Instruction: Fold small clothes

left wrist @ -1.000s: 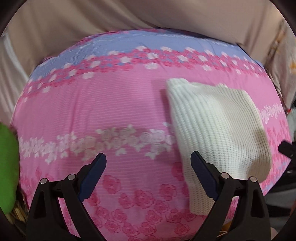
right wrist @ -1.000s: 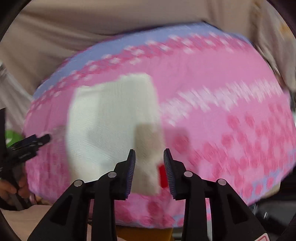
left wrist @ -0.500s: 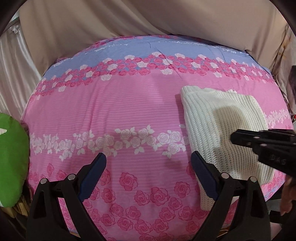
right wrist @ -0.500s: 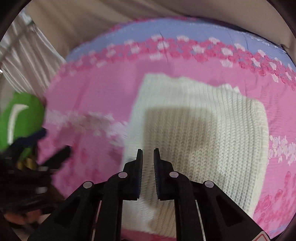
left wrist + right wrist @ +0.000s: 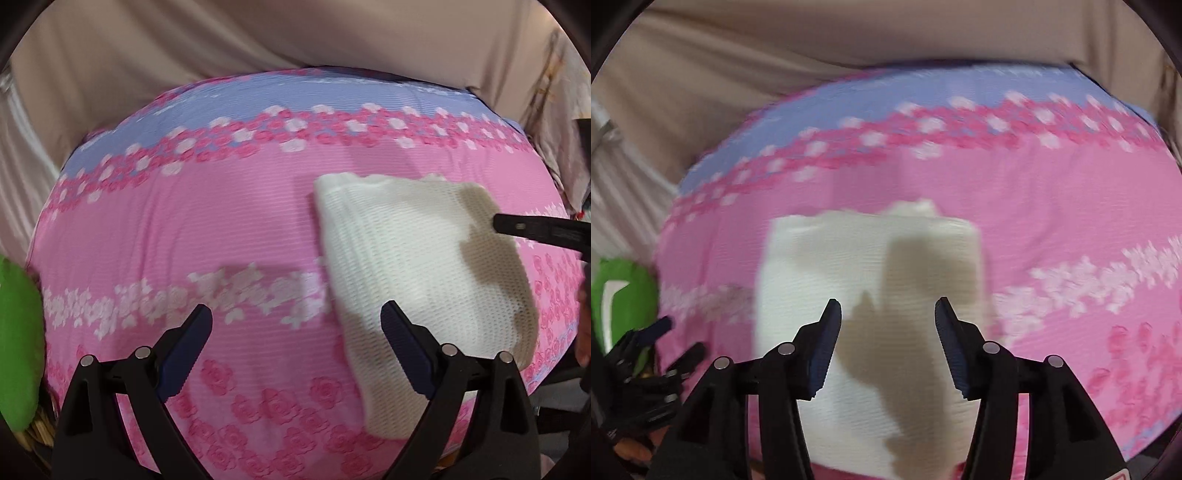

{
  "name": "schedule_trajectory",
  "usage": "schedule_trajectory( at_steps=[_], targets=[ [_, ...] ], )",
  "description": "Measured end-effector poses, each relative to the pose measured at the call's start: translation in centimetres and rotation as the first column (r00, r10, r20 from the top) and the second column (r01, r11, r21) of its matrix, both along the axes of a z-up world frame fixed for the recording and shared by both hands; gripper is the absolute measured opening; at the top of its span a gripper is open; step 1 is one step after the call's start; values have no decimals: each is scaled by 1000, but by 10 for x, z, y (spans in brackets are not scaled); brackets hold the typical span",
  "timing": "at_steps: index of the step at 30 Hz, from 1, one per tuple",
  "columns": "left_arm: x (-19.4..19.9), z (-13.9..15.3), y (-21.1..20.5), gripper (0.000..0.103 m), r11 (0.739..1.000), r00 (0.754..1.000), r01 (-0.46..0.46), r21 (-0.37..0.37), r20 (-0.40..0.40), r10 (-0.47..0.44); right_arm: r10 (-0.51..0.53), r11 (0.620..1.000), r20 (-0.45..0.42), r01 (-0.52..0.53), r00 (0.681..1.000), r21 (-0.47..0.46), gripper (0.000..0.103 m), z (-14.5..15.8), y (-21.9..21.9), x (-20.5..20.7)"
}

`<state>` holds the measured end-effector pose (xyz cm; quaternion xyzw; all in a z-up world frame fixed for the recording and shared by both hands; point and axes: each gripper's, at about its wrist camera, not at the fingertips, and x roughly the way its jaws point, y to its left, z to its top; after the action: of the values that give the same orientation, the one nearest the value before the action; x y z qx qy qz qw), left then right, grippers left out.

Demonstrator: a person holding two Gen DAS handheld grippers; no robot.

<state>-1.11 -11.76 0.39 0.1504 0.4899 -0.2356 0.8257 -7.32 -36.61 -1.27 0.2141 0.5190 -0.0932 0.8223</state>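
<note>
Left wrist view: left gripper [image 5: 295, 325] hangs released, jaws wide, nothing between them, over the pink floral bed cover [image 5: 207, 221]. Cream knit garment [image 5: 417, 266] lies folded flat at 3 o'clock of the frame, its near corner reaching toward 5 o'clock past the right-hand finger. Half a second ago the right gripper's black fingers reached well over the knit; now only a tip [image 5: 535, 230] shows at 3 o'clock, at the fold's right edge. Green object [image 5: 18, 339] at 9 o'clock, off the bed's side.

Right wrist view: right gripper [image 5: 888, 310] sits over the garment [image 5: 871, 258], jaws opening, no cloth pinched between them; half a second ago they were nearly shut. Frame is motion-blurred, so whether the pads brush the knit is probably no, but unsure. Fold lies at centre, running down to 6 o'clock, tidy rectangle.

Reading: the right gripper has let go after a press or tuck; this fold looks set, and the garment seems close to finished.
</note>
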Motion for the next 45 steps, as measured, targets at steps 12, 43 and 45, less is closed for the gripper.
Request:
schedule_trajectory(
  at_steps=[12, 43, 45],
  targets=[
    [-8, -38, -55, 90, 999, 991, 46, 18, -127, -44, -4, 1000, 119, 0, 993, 31, 14, 4, -24, 14],
    [-3, -57, -36, 93, 989, 962, -83, -119, -270, 49, 34, 989, -56, -25, 998, 142, 54, -25, -7, -101],
    [5, -62, -29, 94, 975, 942, -132, -180, -330, 66, 24, 990, 18, -27, 1000, 140, 72, -11, -14, -89]
  ],
)
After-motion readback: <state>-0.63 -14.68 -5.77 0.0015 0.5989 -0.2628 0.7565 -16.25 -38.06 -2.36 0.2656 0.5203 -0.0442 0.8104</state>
